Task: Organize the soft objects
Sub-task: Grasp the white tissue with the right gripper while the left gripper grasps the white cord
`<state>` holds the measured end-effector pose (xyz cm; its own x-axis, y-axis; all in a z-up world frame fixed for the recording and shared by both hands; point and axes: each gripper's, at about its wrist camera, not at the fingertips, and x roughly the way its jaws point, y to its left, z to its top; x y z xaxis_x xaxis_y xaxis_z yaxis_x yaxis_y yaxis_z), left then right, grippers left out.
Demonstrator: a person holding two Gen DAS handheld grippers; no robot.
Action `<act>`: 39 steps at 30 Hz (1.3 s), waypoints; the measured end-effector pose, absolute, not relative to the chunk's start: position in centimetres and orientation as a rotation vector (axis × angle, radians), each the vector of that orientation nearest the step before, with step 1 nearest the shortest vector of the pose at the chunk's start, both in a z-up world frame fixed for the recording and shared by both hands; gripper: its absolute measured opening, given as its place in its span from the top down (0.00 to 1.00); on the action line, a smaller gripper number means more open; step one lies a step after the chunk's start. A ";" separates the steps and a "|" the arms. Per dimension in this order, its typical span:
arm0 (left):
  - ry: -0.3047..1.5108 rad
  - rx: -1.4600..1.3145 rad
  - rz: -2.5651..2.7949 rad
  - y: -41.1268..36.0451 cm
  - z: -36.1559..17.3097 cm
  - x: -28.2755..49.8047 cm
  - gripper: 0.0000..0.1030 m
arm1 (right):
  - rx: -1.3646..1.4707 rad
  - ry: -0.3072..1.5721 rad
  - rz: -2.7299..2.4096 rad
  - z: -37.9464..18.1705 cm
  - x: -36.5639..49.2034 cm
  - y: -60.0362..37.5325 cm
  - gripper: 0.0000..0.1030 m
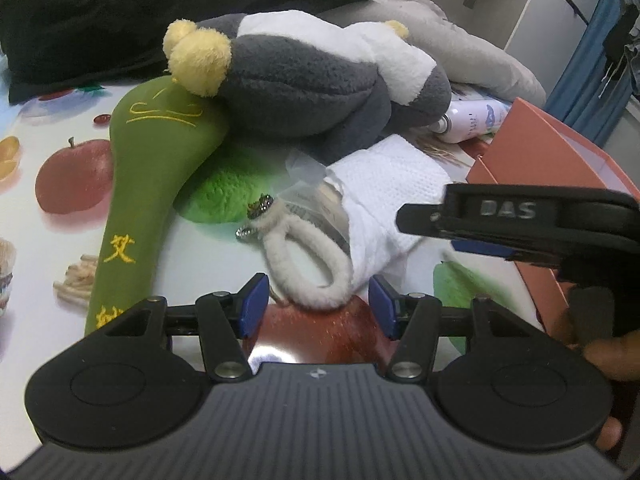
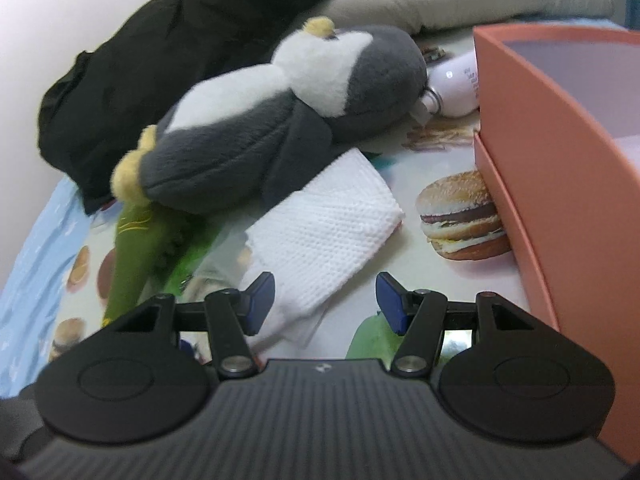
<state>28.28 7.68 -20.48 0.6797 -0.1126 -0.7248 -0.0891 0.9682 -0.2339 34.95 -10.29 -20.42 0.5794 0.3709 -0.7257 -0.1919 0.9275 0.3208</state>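
Left wrist view: nearest the lens, the left gripper [image 1: 318, 306] has its jaws spread wide with nothing between them, over the fruit-print cloth [image 1: 24, 128]. Just beyond the blue pads [image 1: 256, 304] lies a fuzzy loop [image 1: 306, 258], its long axis running from 6 toward 11 o'clock, beaded end farthest away. A white towel [image 1: 384, 196] touches it at 2 o'clock. The green pillow [image 1: 148, 184] stretches from 7 to 12 o'clock, broad end away. The penguin [image 1: 316, 84] lies across it, feet at 10 o'clock, head toward 2. At 3 o'clock the right gripper [image 1: 420, 216] crosses in front of an orange box [image 1: 560, 148].

Right wrist view: the right gripper [image 2: 326, 300] is also spread open and empty. The towel [image 2: 328, 228] lies between its fingers, long axis 7 to 1 o'clock. The penguin [image 2: 280, 120] lies beyond, head toward 1 o'clock. The box [image 2: 560, 160] stands at 3 o'clock.
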 end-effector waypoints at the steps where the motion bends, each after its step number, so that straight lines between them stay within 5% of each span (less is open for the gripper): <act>1: 0.824 -0.258 -0.014 7.7 -20.5 28.2 0.44 | 0.223 0.899 0.329 -20.7 35.2 -10.2 0.43; 6: 0.817 -0.243 -0.016 7.7 -20.6 28.5 0.60 | 0.221 0.904 0.326 -21.6 35.9 -9.6 0.50; 10: 0.810 -0.273 -0.019 8.2 -20.8 28.6 0.74 | 0.176 0.899 0.331 -21.7 35.7 -9.0 0.77; 15: 0.809 -0.309 -0.025 8.7 -20.9 28.4 0.83 | 0.158 0.888 0.345 -21.3 35.1 -8.8 0.90; 21: 0.807 -0.324 -0.017 8.8 -20.4 27.4 0.92 | 0.136 0.855 0.351 -19.7 34.1 -9.0 0.93; 39: 0.811 -0.326 0.014 8.7 -17.5 18.6 0.94 | 0.114 0.834 0.353 -15.0 25.3 -12.0 0.94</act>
